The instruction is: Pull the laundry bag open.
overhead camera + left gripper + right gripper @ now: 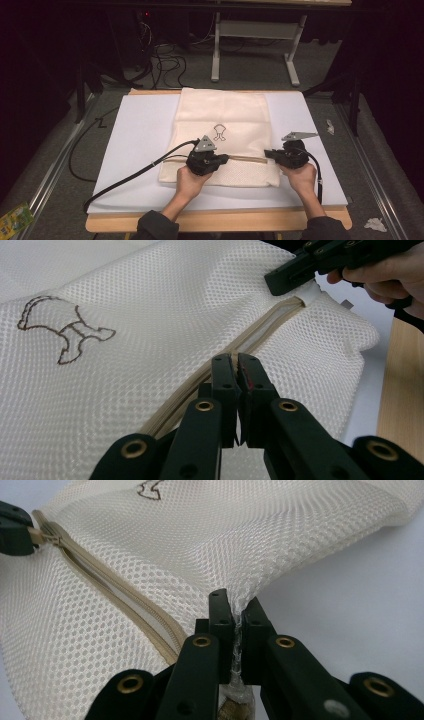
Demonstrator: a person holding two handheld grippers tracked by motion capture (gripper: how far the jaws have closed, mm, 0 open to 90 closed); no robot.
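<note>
Mesh bag (225,135), cream-white with a fine honeycomb weave, lies flat on a white sheet (135,140) in the middle of the bench (220,220). A small brown outline figure (62,330) is stitched on its upper face, and a beige zipper (240,347) runs across near its front edge. Left tool (236,360) is pressed together on the zipper pull. Right tool (237,602) pinches mesh at the zipper's other end.
</note>
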